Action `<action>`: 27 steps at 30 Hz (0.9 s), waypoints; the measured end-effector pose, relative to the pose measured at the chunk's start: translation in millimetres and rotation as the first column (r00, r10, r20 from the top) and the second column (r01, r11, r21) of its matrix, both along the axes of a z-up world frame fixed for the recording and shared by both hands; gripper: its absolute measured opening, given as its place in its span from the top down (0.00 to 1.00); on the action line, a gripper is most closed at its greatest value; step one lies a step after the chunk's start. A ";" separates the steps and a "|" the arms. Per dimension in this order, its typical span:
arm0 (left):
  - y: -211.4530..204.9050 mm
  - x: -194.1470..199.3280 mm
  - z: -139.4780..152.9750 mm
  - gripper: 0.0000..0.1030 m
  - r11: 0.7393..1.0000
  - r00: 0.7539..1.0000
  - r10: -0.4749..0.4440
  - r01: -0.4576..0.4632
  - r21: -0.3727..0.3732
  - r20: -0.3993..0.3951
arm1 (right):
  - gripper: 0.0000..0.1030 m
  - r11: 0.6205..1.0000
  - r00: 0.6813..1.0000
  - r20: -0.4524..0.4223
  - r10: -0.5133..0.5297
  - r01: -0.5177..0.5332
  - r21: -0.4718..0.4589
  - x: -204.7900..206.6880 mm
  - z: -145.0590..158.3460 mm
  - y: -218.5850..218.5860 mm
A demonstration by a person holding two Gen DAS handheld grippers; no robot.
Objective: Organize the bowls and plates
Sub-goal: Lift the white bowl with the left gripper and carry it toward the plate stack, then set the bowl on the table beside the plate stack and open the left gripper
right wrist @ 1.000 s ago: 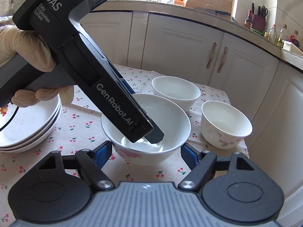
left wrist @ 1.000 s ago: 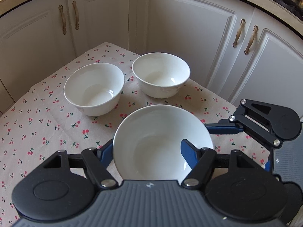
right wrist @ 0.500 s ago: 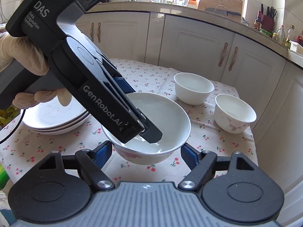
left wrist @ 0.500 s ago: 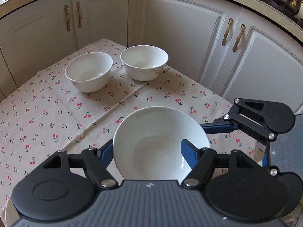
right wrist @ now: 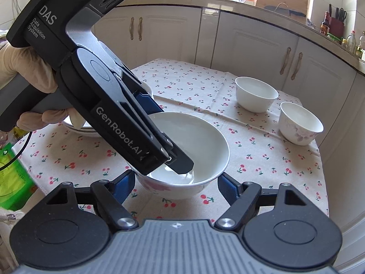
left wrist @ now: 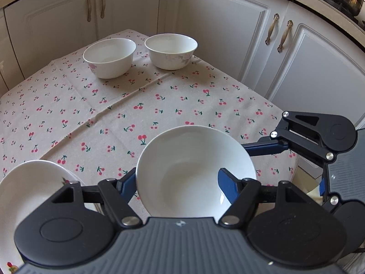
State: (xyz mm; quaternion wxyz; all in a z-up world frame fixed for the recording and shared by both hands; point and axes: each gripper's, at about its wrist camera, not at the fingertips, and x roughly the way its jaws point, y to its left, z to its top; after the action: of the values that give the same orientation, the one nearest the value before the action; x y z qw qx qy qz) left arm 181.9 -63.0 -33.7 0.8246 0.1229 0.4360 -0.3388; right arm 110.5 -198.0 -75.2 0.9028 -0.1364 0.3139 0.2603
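White kitchen cabinets wrap around two sides of the surface, which wears a cherry-print cloth. Three bowls are in view. Two small bowls, one beside the other, stand close together near the far corner, just inside the cloth's edge. The third, a wider bowl, sits between the tools. A stack of plates lies at the left of the right wrist view, partly hidden by the left tool; how many plates it holds cannot be told. One plate rim shows at the lower left of the left wrist view.

The left tool grips the wide bowl's wall, one finger inside and one outside the rim, jaws closed on it. A gloved hand holds that tool's handle. The right tool brackets the same bowl, its blue fingers standing at either side; whether they press on the bowl cannot be told.

Bare cloth stretches wide between the wide bowl and the two small bowls. The surface's right edge runs close to the cabinet doors.
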 end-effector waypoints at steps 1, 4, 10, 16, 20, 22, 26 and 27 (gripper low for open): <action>0.1 -0.6 -0.4 0.29 1.000 1.000 -0.001 0.001 0.001 0.000 | 0.19 1.000 1.000 -0.003 0.002 -0.002 0.000 -0.2 -0.6 -0.1; 0.0 -2.1 -1.5 0.29 1.000 1.000 0.003 -0.003 0.002 -0.002 | 0.19 1.000 1.000 -0.011 0.002 -0.002 0.001 -1.7 -1.5 -0.1; 0.4 -3.8 -5.2 0.29 1.000 1.000 0.001 -0.001 0.003 -0.016 | 0.19 1.000 1.000 -0.026 0.011 -0.011 -0.001 -3.1 -4.3 -1.2; 2.2 -3.4 -9.4 0.29 1.000 1.000 0.007 -0.008 -0.001 -0.027 | 0.19 1.000 0.999 -0.046 0.020 -0.019 0.012 -1.3 -7.8 -1.8; 1.0 -3.8 -10.3 0.21 1.000 1.000 -0.010 0.010 -0.007 -0.028 | 0.19 1.000 0.999 -0.048 0.021 -0.020 0.020 -0.9 -8.1 -2.5; -0.4 -7.0 -10.1 0.14 1.000 1.000 -0.021 0.021 -0.011 -0.009 | 0.13 0.999 0.998 -0.050 0.025 -0.024 0.023 -1.0 -8.1 -2.6; -2.0 -12.4 -6.7 0.08 1.000 0.998 -0.021 0.021 0.003 0.053 | 0.00 0.998 0.999 -0.022 0.036 -0.035 0.042 -5.5 -4.2 -5.7; -1.1 -12.6 -5.4 0.08 1.000 0.998 -0.020 0.020 -0.005 0.055 | 0.00 0.998 0.999 -0.018 0.035 -0.034 0.048 -5.7 -2.4 -7.0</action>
State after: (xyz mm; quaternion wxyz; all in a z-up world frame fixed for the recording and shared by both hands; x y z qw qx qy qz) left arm 169.3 -64.2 -39.1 0.8332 0.1345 0.4109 -0.3448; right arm 104.9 -205.0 -77.6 0.8982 -0.1176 0.3137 0.2846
